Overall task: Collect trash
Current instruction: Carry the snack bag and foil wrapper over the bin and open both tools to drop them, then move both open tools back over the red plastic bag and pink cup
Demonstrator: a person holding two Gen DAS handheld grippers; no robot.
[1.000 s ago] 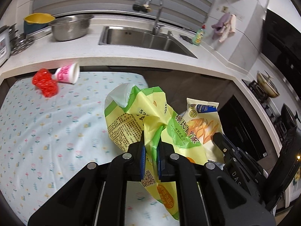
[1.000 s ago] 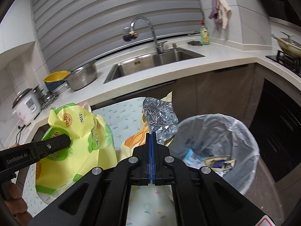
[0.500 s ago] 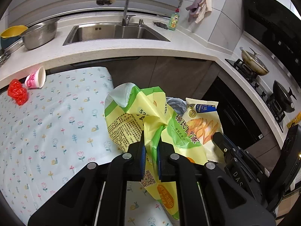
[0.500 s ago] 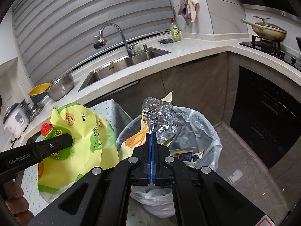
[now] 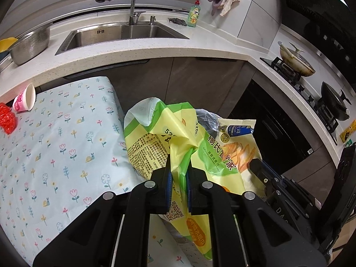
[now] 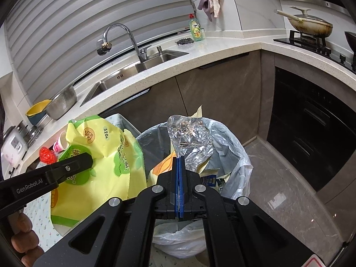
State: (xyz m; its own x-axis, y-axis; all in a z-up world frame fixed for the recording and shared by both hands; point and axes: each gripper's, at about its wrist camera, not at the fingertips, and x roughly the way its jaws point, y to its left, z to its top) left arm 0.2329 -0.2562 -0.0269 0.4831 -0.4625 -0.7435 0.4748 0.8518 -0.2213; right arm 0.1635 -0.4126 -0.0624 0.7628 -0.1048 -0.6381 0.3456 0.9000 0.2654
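Note:
My left gripper [image 5: 179,171] is shut on a crumpled yellow-green plastic wrapper [image 5: 155,142], held at the table's right edge; it also shows in the right wrist view [image 6: 100,155]. My right gripper [image 6: 179,162] is shut on a chip bag with a silver foil inside [image 6: 189,140], held over the open trash bin with a clear liner [image 6: 233,149]. The chip bag's printed side [image 5: 240,146] shows in the left wrist view beside the wrapper. A pink paper cup [image 5: 24,99] and a red crumpled net [image 5: 7,120] lie at the table's far left.
The table has a floral cloth [image 5: 55,144]. Behind it runs a white counter with a sink [image 5: 120,33], a steel colander [image 5: 29,44] and a soap bottle [image 5: 193,15]. A stove with pans [image 5: 298,60] and a dark oven front [image 6: 311,133] stand at the right.
Both grippers have swung right with their trash. The bin has come fully under the right gripper, and the cup and red net have slid to the left edge of the left view.

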